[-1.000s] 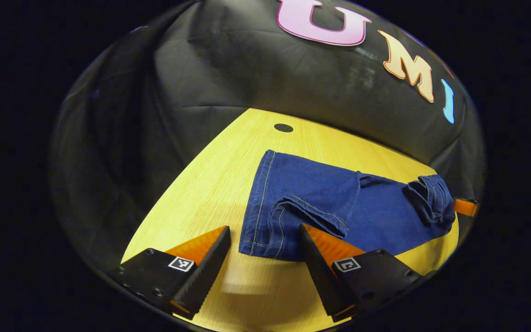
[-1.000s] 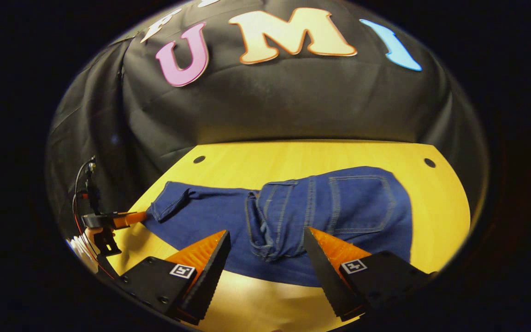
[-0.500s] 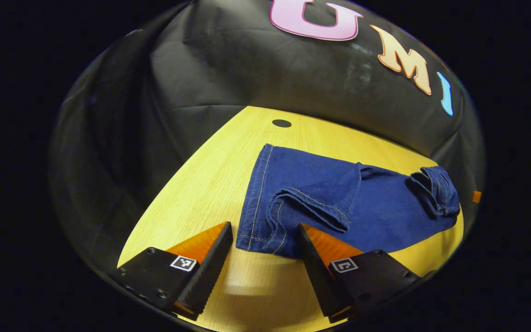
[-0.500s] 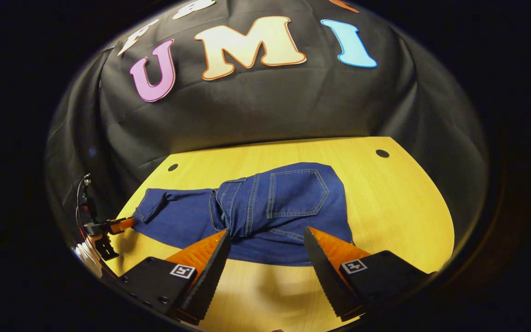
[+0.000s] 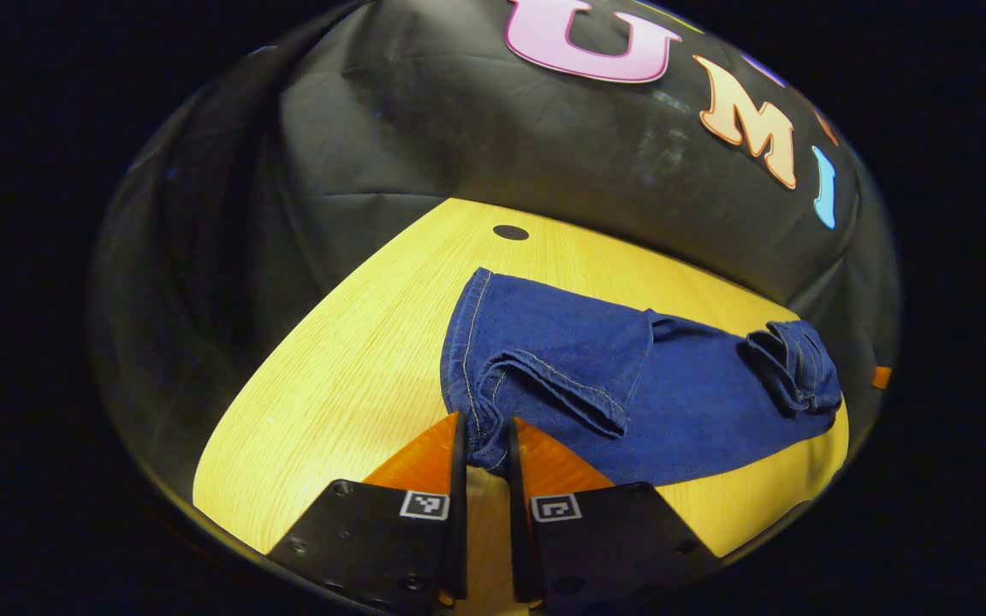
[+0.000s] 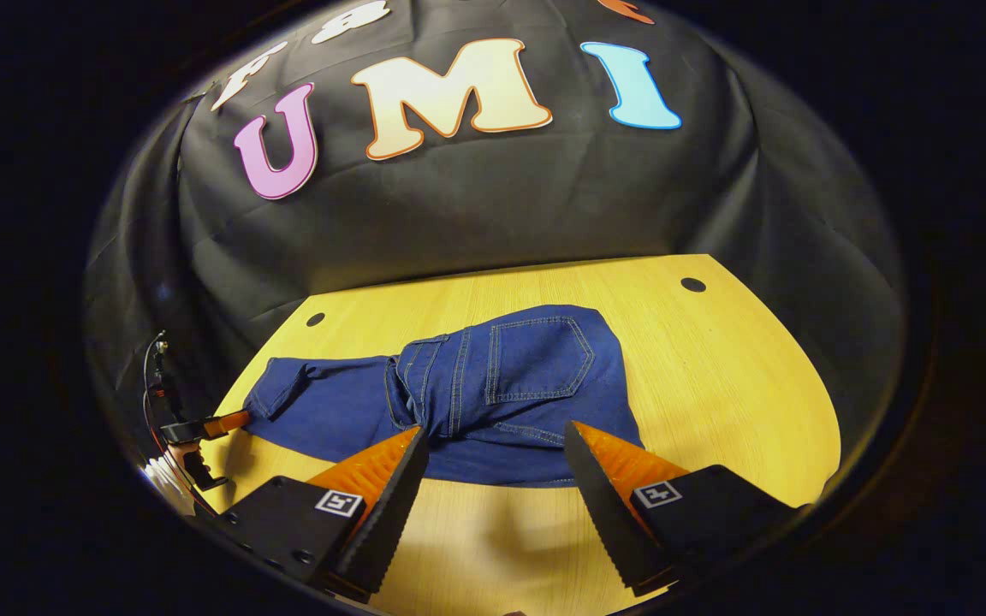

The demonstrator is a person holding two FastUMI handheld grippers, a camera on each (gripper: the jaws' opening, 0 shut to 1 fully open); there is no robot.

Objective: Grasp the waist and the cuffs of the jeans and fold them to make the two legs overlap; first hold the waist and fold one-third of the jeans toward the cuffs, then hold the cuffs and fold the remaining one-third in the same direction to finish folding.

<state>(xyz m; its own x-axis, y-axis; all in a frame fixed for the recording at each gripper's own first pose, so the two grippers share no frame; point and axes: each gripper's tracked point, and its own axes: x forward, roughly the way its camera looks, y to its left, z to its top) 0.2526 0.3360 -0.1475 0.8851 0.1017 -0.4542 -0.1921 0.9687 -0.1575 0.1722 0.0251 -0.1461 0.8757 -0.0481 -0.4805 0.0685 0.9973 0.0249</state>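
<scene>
We are looking along the left gripper (image 5: 484, 445), and its two fingers are sitting nearly together, pinching the near corner of the jeans (image 5: 630, 376) at the cuff end, where the stitched hem is running up and away from the tips. In that same left gripper view the jeans are lying flat on the yellow wooden table (image 5: 330, 368), stretching off to the right, with one leg's cuff folded back over the other leg and the far end bunched into a rumpled roll near the table's right edge. We are seeing the same jeans (image 6: 493, 385) from the other end in the right gripper view: the seat with its back pocket is facing up, folded over toward the legs, and the legs are trailing off to the left. The right gripper (image 6: 493, 462) is hovering with its jaws spread wide just in front of the near edge of the folded waist part, its fingers gripping nothing (the left fingertip is overlapping the denim's edge in the picture, though we cannot tell whether it is touching). Far off at the left of that view, the left gripper (image 6: 232, 419) is meeting the cuff end at the table's edge.
</scene>
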